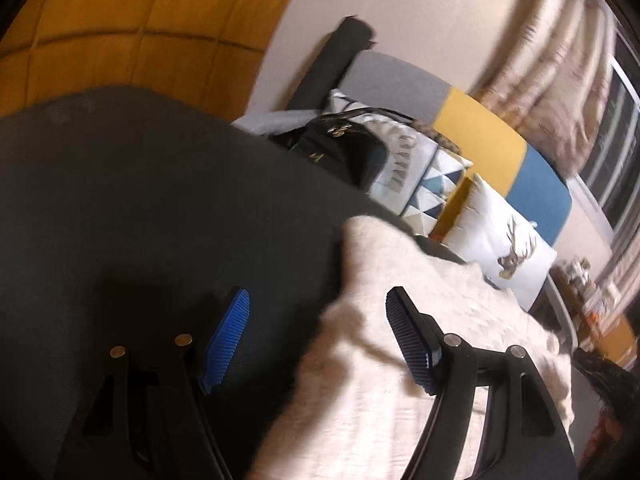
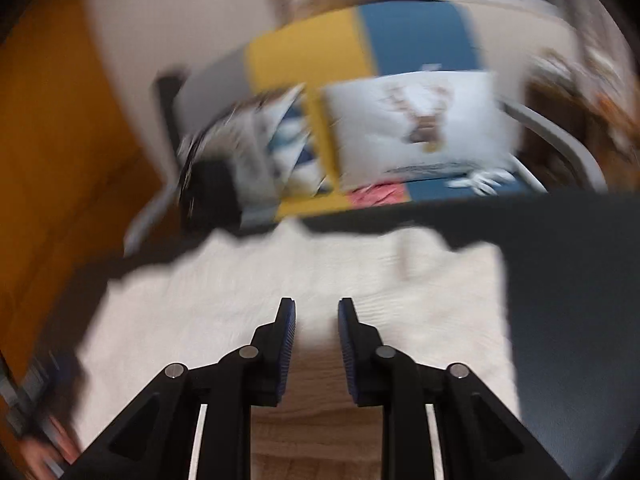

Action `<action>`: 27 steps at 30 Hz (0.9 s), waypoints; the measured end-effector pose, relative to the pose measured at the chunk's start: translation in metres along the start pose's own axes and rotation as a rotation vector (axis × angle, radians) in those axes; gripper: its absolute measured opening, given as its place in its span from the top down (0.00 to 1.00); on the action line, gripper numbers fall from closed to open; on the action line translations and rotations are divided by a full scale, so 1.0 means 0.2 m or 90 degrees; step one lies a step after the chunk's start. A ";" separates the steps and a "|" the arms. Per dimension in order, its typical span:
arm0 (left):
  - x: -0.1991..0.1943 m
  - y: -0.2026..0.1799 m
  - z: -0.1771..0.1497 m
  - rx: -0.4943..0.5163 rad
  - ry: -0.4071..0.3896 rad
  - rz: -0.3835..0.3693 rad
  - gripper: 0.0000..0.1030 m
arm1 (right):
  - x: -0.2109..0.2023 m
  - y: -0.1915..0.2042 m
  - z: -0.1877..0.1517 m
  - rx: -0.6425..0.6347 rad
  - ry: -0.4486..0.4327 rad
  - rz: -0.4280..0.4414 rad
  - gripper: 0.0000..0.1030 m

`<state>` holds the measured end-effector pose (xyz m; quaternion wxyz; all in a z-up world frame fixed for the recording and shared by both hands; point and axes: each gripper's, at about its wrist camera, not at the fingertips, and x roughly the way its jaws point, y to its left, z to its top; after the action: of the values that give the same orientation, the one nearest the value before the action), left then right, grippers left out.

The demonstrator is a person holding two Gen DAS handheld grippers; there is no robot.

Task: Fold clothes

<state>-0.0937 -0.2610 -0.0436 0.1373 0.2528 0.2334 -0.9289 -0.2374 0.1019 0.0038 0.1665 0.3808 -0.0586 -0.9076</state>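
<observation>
A cream knitted garment [image 1: 424,344] lies spread flat on a dark grey table [image 1: 132,200]. My left gripper [image 1: 318,300] is open and empty, hovering over the garment's left edge, one blue pad over the table and one over the cloth. In the right wrist view the same garment [image 2: 304,280] fills the middle of the table [image 2: 572,300]. My right gripper [image 2: 316,312] is open with a narrow gap and empty, just above the garment's near edge. This view is blurred by motion.
Behind the table stands a sofa [image 1: 480,136] in grey, yellow and blue with a deer cushion [image 1: 504,240], patterned cushions and a black bag [image 1: 340,148]. A yellow quilted surface [image 1: 120,20] is at the left. Wood floor [image 2: 316,432] shows below the right gripper.
</observation>
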 end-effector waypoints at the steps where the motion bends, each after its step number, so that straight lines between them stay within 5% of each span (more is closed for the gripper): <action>1: 0.00 -0.05 0.01 0.022 -0.003 -0.017 0.28 | 0.06 0.05 0.00 -0.027 0.023 -0.004 0.80; 4: 0.06 -0.25 0.03 0.133 -0.003 -0.043 0.28 | 0.16 0.13 -0.05 -0.033 0.072 0.048 0.79; 7: 0.23 -0.30 0.03 0.192 0.053 -0.003 0.28 | 0.19 0.21 -0.12 -0.065 0.086 0.065 0.78; 11: 0.37 -0.04 0.04 0.067 0.149 0.076 0.28 | 0.13 0.22 -0.13 -0.084 0.052 0.030 0.78; 16: 0.29 0.19 0.06 -0.073 0.099 0.056 0.30 | 0.15 0.15 -0.11 -0.075 0.046 -0.035 0.78; 21: 0.25 0.12 0.06 -0.021 0.093 0.100 0.30 | 0.19 0.10 -0.13 -0.046 0.055 -0.013 0.78; 24: 0.12 0.06 0.10 -0.021 0.037 0.039 0.32 | 0.20 0.09 -0.13 -0.047 0.055 -0.007 0.78; 27: 0.06 -0.13 0.13 0.066 -0.017 -0.042 0.34 | 0.20 0.09 -0.14 -0.044 0.050 -0.004 0.78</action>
<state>-0.1229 -0.2541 -0.0207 0.0964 0.2398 0.1910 -0.9470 -0.2396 0.0715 -0.0382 0.1788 0.4106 -0.0197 -0.8939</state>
